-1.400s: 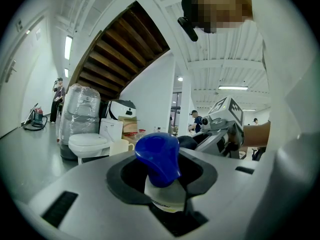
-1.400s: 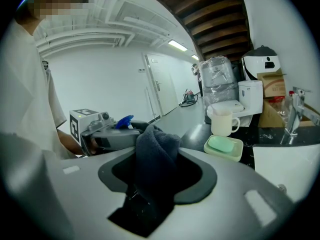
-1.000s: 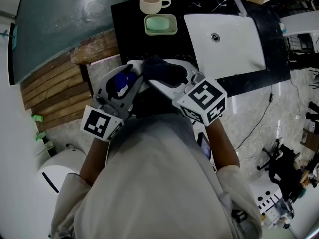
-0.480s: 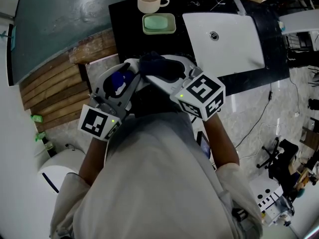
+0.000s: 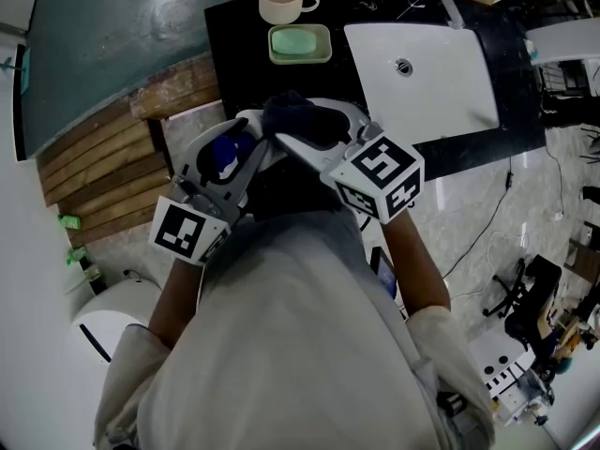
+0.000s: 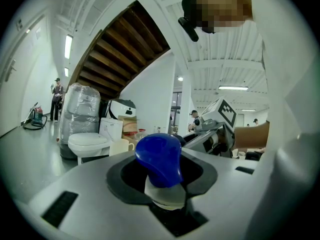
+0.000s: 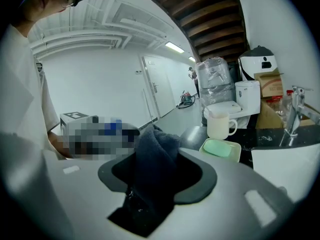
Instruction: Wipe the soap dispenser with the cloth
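- Left gripper view only: soap dispenser (image 6: 159, 164) as blue pump head over white neck, low at frame centre; in head view, merely a blue patch left of centre.
- Left hand-held gripper (image 6: 164, 190): partly open, clamped on that neck.
- Right hand-held gripper (image 7: 150, 184): closed on dark cloth (image 7: 152, 151), bunched upright, just beside the dispenser in head view.
- Right gripper view, right of centre: mug (image 7: 220, 124) and green soap dish (image 7: 220, 148) on black counter (image 7: 265, 139).
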Action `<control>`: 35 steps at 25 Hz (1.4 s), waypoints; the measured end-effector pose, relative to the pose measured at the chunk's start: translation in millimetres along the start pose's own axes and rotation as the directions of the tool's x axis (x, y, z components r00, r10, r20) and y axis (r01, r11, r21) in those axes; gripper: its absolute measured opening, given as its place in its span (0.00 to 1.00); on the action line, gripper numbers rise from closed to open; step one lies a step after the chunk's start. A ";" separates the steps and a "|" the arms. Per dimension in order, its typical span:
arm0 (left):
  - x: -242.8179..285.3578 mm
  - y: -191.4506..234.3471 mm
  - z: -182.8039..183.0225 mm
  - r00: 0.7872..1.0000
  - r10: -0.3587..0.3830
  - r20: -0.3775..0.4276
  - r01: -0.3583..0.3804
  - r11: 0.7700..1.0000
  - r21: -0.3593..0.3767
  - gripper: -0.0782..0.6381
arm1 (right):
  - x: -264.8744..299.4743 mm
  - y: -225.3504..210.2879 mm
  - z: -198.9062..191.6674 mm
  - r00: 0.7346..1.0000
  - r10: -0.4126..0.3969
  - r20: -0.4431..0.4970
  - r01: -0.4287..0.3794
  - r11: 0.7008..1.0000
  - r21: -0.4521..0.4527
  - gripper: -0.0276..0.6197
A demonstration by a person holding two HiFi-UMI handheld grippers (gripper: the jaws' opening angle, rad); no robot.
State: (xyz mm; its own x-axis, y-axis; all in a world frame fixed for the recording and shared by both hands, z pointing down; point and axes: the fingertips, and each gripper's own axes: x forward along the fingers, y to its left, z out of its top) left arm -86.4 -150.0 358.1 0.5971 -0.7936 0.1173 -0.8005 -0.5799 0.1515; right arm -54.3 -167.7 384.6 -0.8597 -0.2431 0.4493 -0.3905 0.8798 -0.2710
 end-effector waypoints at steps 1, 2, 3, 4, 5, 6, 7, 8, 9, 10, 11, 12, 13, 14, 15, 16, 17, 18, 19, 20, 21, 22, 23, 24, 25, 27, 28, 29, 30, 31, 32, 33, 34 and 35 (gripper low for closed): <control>0.0 -0.2 0.0 1.000 0.000 0.002 0.000 1.000 -0.001 0.30 | 0.1 -0.4 -0.2 1.000 -0.001 0.000 0.001 1.000 -0.001 0.32; -0.1 -0.5 -0.1 1.000 -0.001 0.003 0.001 1.000 -0.001 0.30 | 0.1 -0.7 -0.4 1.000 -0.003 0.001 0.003 1.000 -0.002 0.32; -0.2 -0.7 -0.3 1.000 -0.001 0.002 0.001 1.000 -0.001 0.30 | 0.1 -1.1 -0.6 1.000 -0.005 0.001 0.005 1.000 -0.002 0.32; -0.3 -0.8 -0.5 1.000 -0.001 0.000 0.001 1.000 -0.001 0.30 | 0.1 -1.4 -0.7 1.000 -0.005 0.001 0.005 1.000 -0.001 0.32; -0.5 -0.8 -0.7 1.000 -0.001 -0.002 0.001 1.000 -0.001 0.30 | 0.2 -1.9 -0.9 1.000 -0.005 0.002 0.005 1.000 0.002 0.32; -0.5 -0.9 -0.9 1.000 0.000 -0.003 0.000 1.000 -0.002 0.30 | 0.2 -2.4 -1.2 1.000 -0.004 0.003 0.004 1.000 0.005 0.32; -0.6 -1.0 -1.3 1.000 0.000 -0.004 0.000 1.000 -0.002 0.30 | 0.1 -3.2 -1.6 1.000 -0.004 0.004 0.004 1.000 0.008 0.32; -0.6 -1.2 -1.8 1.000 0.001 -0.004 -0.001 1.000 -0.004 0.30 | 0.0 -4.0 -2.4 1.000 -0.005 0.005 0.005 1.000 0.010 0.32; -0.5 -1.4 -2.5 1.000 0.001 -0.004 -0.001 1.000 -0.005 0.30 | -0.1 -4.8 -3.2 1.000 -0.008 0.005 0.008 1.000 0.010 0.32; -0.6 -1.6 -3.2 1.000 0.000 -0.005 0.000 1.000 -0.006 0.30 | -0.1 -5.4 -4.1 1.000 -0.011 0.004 0.011 1.000 0.009 0.32; -0.7 -1.7 -3.7 1.000 0.000 -0.006 0.000 1.000 -0.007 0.30 | -0.1 -5.8 -4.7 1.000 -0.014 0.003 0.014 1.000 0.007 0.32; -0.8 -1.7 -4.0 1.000 0.000 -0.007 0.000 1.000 -0.008 0.30 | -0.1 -6.2 -5.0 1.000 -0.016 0.003 0.016 1.000 0.006 0.32; -0.9 -1.7 -4.1 1.000 0.000 -0.008 0.000 1.000 -0.009 0.30 | -0.1 -6.6 -5.2 1.000 -0.017 0.004 0.017 1.000 0.009 0.32; -0.9 -1.7 -4.3 1.000 0.000 -0.009 0.000 1.000 -0.010 0.30 | -0.1 -7.0 -5.6 1.000 -0.016 0.005 0.016 1.000 0.013 0.32; -0.9 -1.9 -4.5 1.000 -0.001 -0.011 0.001 1.000 -0.010 0.30 | -0.2 -7.6 -6.2 1.000 -0.016 0.006 0.015 1.000 0.017 0.32; -1.0 -2.2 -4.8 1.000 -0.001 -0.013 0.001 1.000 -0.010 0.30 | -0.4 -8.2 -6.9 1.000 -0.016 0.006 0.016 1.000 0.021 0.32; -1.1 -2.5 -4.9 1.000 -0.002 -0.014 0.002 1.000 -0.011 0.30 | -0.7 -8.7 -7.8 1.000 -0.018 0.005 0.018 1.000 0.022 0.32; -1.2 -2.8 -4.8 1.000 -0.002 -0.014 0.002 1.000 -0.012 0.30 | -1.0 -9.2 -8.8 1.000 -0.022 0.003 0.022 1.000 0.022 0.32; -1.2 -3.0 -4.5 1.000 -0.002 -0.013 0.002 1.000 -0.012 0.30 | -1.2 -9.6 -9.6 1.000 -0.025 0.001 0.025 0.999 0.020 0.32; -1.3 -3.1 -4.0 1.000 -0.002 -0.012 0.002 1.000 -0.012 0.30 | -1.3 -9.9 -10.2 1.000 -0.028 -0.001 0.028 0.999 0.020 0.32; -1.3 -3.0 -3.6 1.000 -0.002 -0.011 0.002 1.000 -0.011 0.30 | -1.2 -10.2 -10.7 1.000 -0.029 -0.001 0.029 0.999 0.021 0.32; -1.2 -2.9 -3.4 1.000 -0.002 -0.010 0.002 1.000 -0.010 0.30 | -1.2 -10.7 -11.0 1.000 -0.029 -0.001 0.029 0.999 0.023 0.32; -1.0 -2.8 -3.2 1.000 -0.002 -0.008 0.002 1.000 -0.009 0.30 | -1.1 -11.3 -11.4 1.000 -0.029 -0.001 0.029 0.999 0.024 0.32; -0.8 -2.8 -3.2 1.000 -0.002 -0.007 0.002 1.000 -0.008 0.30 | -1.1 -11.9 -11.8 1.000 -0.029 -0.001 0.029 0.999 0.026 0.32; -0.8 -2.9 -3.3 1.000 -0.002 -0.006 0.002 1.000 -0.009 0.30 | -1.1 -12.3 -12.4 1.000 -0.029 -0.002 0.029 0.999 0.027 0.32; -1.0 -3.1 -3.0 1.000 -0.001 -0.004 0.001 1.000 -0.009 0.30 | -1.1 -13.1 -13.9 1.000 -0.030 -0.002 0.030 0.999 0.031 0.32; -1.1 -3.2 -3.0 1.000 -0.001 -0.005 0.001 1.000 -0.009 0.30 | -1.1 -13.6 -14.5 1.000 -0.030 -0.003 0.030 0.999 0.034 0.32; -1.2 -3.3 -3.1 1.000 -0.002 -0.008 0.002 1.000 -0.008 0.30 | -1.1 -14.0 -15.0 1.000 -0.030 -0.003 0.031 0.999 0.036 0.32; -1.1 -3.4 -3.3 1.000 -0.002 -0.010 0.002 1.000 -0.007 0.30 | -1.1 -14.3 -15.5 1.000 -0.031 -0.004 0.031 0.999 0.036 0.32; -1.0 -3.6 -3.5 1.000 -0.003 -0.012 0.003 1.000 -0.006 0.30 | -1.3 -14.7 -15.8 0.999 -0.032 -0.004 0.032 0.999 0.035 0.32; -0.9 -3.7 -3.8 1.000 -0.003 -0.015 0.003 1.000 -0.006 0.30 | -1.3 -15.1 -16.2 0.999 -0.034 -0.005 0.034 0.999 0.034 0.32; -0.7 -3.8 -3.9 1.000 -0.003 -0.016 0.003 1.000 -0.005 0.30 | -1.3 -15.7 -16.6 0.999 -0.036 -0.006 0.036 0.999 0.034 0.32; -0.6 -3.8 -3.9 1.000 -0.003 -0.016 0.003 1.000 -0.005 0.30 | -1.2 -16.5 -17.3 0.999 -0.038 -0.008 0.038 0.999 0.034 0.32; -0.6 -3.8 -3.9 1.000 -0.003 -0.017 0.003 1.000 -0.004 0.30 | -1.0 -17.4 -18.2 0.999 -0.040 -0.009 0.040 0.999 0.036 0.32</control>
State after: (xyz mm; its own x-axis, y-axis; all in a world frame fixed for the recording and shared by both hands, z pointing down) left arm -83.6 -146.7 361.2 0.6005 -0.7884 0.1334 -0.7984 -0.5818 0.1555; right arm -40.6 -175.4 404.3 -0.8405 -0.2744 0.4672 -0.4362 0.8542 -0.2830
